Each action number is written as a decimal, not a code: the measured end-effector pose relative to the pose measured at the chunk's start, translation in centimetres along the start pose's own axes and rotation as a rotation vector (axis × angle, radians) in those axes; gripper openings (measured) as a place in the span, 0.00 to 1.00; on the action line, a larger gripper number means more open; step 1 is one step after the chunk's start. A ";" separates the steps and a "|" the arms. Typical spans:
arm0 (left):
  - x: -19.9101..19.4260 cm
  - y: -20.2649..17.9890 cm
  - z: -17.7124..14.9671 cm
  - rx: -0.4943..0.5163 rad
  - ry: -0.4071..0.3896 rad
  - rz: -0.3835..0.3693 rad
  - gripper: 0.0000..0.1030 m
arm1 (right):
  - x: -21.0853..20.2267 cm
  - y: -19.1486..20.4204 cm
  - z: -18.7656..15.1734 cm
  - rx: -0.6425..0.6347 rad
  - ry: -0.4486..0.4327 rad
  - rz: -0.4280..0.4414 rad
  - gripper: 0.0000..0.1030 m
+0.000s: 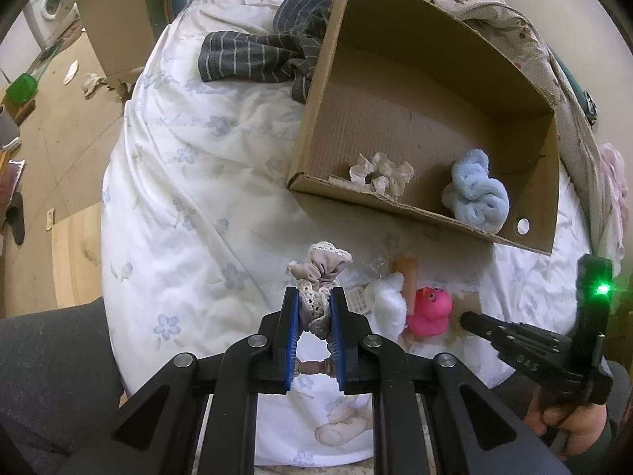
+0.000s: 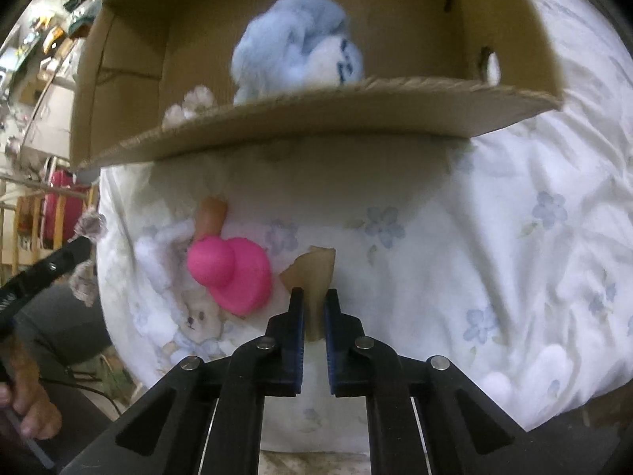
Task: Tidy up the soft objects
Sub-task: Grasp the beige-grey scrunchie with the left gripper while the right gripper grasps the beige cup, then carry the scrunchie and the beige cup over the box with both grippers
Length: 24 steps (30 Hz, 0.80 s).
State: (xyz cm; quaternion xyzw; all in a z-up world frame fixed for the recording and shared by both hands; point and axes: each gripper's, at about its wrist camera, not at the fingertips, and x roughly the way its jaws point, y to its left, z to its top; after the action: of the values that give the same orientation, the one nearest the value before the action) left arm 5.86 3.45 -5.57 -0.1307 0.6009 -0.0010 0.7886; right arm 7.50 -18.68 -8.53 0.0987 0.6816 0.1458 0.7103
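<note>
While the left gripper (image 1: 313, 308) pinches a beige lace-trimmed scrunchie (image 1: 318, 277) above the floral bedsheet (image 1: 178, 166), the right gripper (image 2: 314, 308) is closed on a tan scrap (image 2: 314, 273) beside the pink rubber duck (image 2: 237, 273). Between them and the blue plush (image 1: 476, 190) rises the cardboard box (image 1: 395, 206) wall. White fluff (image 1: 389, 301) beside the duck is hard to identify; striped cloth (image 1: 257, 55) lies partly behind the box.

left hand-held gripper (image 1: 313, 308): jaws clamped on cloth; right hand-held gripper (image 2: 314, 308): jaws nearly closed, pinching
</note>
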 end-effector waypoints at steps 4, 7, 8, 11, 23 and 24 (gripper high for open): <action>0.0 -0.2 0.0 0.002 -0.004 0.004 0.13 | -1.0 -0.1 -0.3 0.003 -0.029 0.009 0.10; 0.0 -0.4 -0.1 0.015 -0.007 0.014 0.13 | -1.5 0.1 -0.6 0.001 -0.043 0.013 0.10; 0.0 -0.4 -0.1 0.016 -0.008 0.018 0.13 | -1.8 0.0 -0.4 -0.002 -0.048 0.012 0.10; 0.2 -0.4 -0.2 0.014 -0.007 0.029 0.13 | -2.1 0.2 -0.3 -0.011 -0.061 0.009 0.10; -0.1 0.2 -0.4 0.009 -0.046 0.095 0.13 | -4.1 1.1 -0.6 -0.050 -0.120 0.047 0.10; -0.1 0.3 -0.4 0.008 -0.048 0.099 0.13 | -4.4 1.2 -0.6 -0.054 -0.126 0.055 0.10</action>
State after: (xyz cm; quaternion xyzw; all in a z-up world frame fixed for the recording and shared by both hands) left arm 5.39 3.63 -5.62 -0.0974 0.5874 0.0389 0.8025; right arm 6.69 -19.06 -4.03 0.1071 0.6285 0.1772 0.7497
